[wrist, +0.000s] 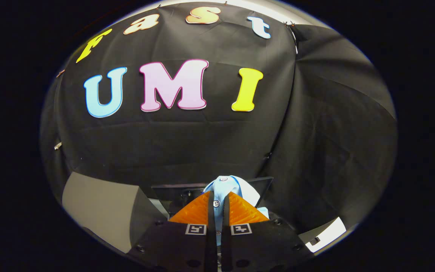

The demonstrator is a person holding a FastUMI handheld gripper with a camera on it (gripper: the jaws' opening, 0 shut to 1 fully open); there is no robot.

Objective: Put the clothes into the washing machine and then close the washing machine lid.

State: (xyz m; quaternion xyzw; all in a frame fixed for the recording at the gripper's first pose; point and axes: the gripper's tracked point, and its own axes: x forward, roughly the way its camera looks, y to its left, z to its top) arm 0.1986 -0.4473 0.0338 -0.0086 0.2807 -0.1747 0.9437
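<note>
The tongs [218, 206] are closed almost fully, both fingers [196, 212] pressing on a light blue shirt [228, 186]. The shirt is pinched along its buttoned strip, one button sitting in the narrow gap between the fingers and another higher up near the collar. Cloth bunches up above the fingertips and spills to the right of them. Just beyond the shirt stands a dark, flat-topped lid [181, 190], seemingly of the washer. A grey table [100, 206] lies to the left, with the black cloth wall [187, 139] behind everything.
</note>
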